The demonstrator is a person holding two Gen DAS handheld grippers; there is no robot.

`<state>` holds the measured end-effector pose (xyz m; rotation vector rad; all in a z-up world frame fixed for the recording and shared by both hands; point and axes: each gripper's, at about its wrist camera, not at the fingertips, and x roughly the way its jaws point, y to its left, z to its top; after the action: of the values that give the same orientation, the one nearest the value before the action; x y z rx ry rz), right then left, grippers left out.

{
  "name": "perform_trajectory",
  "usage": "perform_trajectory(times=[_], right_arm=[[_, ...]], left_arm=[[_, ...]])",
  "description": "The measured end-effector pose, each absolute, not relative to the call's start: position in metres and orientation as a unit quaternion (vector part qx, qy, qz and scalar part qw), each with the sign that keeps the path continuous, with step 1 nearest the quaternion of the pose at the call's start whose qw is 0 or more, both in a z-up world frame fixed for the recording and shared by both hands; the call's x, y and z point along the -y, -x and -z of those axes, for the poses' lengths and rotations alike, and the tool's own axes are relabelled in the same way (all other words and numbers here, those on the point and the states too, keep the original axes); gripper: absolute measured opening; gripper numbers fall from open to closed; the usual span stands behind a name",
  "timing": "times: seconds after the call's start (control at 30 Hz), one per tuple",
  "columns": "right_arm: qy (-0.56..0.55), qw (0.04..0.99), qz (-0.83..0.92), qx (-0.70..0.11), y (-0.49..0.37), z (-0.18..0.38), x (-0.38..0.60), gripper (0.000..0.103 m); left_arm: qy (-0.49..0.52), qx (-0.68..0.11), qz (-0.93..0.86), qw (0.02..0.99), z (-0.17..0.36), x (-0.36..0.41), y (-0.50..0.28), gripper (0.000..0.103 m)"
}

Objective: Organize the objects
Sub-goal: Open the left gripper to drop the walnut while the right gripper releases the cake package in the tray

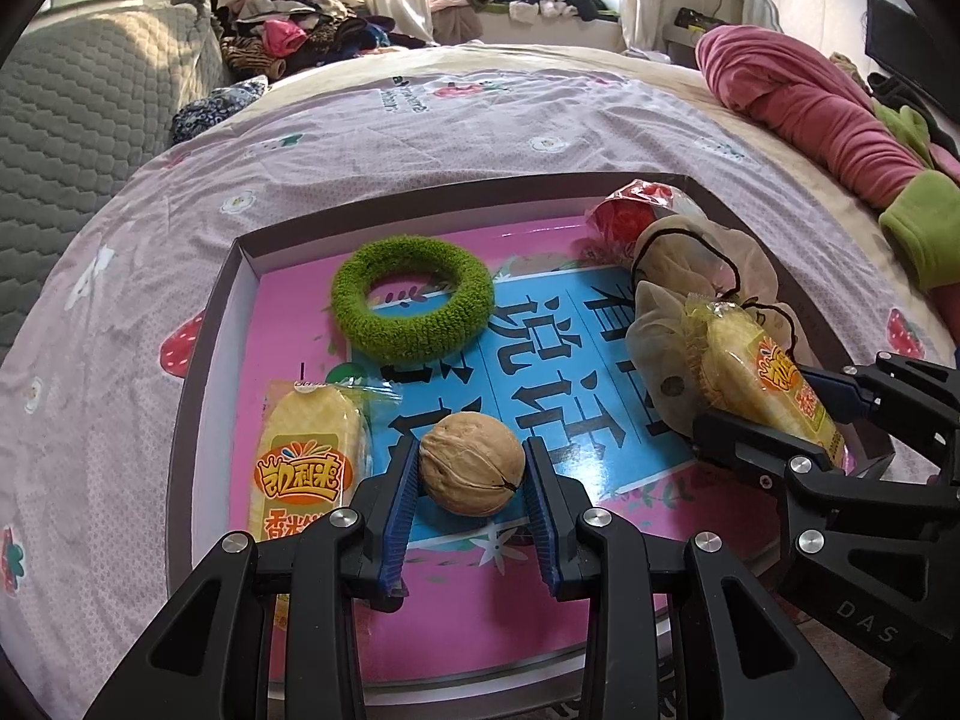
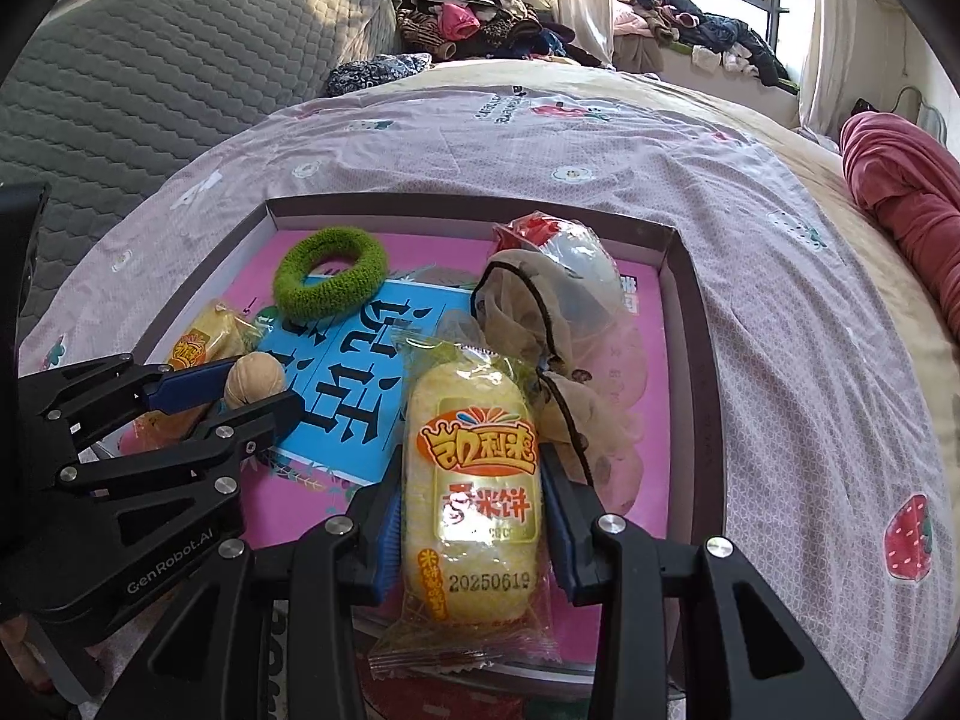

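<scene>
On a bed [image 1: 420,138] in a cluttered room, two handheld grippers worked over a shallow box [image 1: 240,264]. The left gripper [image 1: 471,471] clamped a walnut [image 1: 471,463] just above the box floor, beside a second wrapped rice cracker [image 1: 309,450] and a green hair ring [image 1: 413,298]. The right gripper [image 2: 471,519] pinched a wrapped rice cracker [image 2: 471,492] at its sides, next to a beige cloth [image 2: 540,354]. Placing each well would likely mean lowering into bare floor, then letting go gently so the walnut did not roll.
</scene>
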<state>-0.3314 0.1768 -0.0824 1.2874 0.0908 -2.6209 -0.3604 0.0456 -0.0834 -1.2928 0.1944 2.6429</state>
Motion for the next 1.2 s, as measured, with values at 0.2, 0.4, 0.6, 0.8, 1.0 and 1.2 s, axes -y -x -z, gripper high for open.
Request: perform_trajectory(times=[0.2,0.4,0.6,0.8,1.0,1.2], right_arm=[[-0.438,0.11,0.892,-0.032,0.332,0.082,-0.177,0.04],[-0.436,0.108,0.893,-0.032,0.332,0.082,-0.178,0.04],[-0.435,0.105,0.894,-0.036,0.331,0.081,-0.178,0.04],[-0.434,0.104,0.894,-0.037,0.331,0.08,-0.178,0.04],[-0.43,0.102,0.897,-0.037,0.329,0.076,-0.18,0.042],[-0.425,0.101,0.899,-0.037,0.328,0.072,-0.18,0.049]], left_arm=[[0.437,-0.065,-0.892,0.095,0.084,-0.045,0.361,0.035],[0.434,-0.074,-0.893,0.092,0.083,-0.047,0.359,0.037],[0.437,-0.07,-0.893,0.088,0.082,-0.045,0.361,0.055],[0.44,-0.068,-0.891,0.088,0.082,-0.044,0.362,0.058],[0.442,-0.063,-0.89,0.088,0.077,-0.04,0.36,0.06],[0.411,-0.081,-0.905,0.075,0.061,-0.04,0.353,0.079]])
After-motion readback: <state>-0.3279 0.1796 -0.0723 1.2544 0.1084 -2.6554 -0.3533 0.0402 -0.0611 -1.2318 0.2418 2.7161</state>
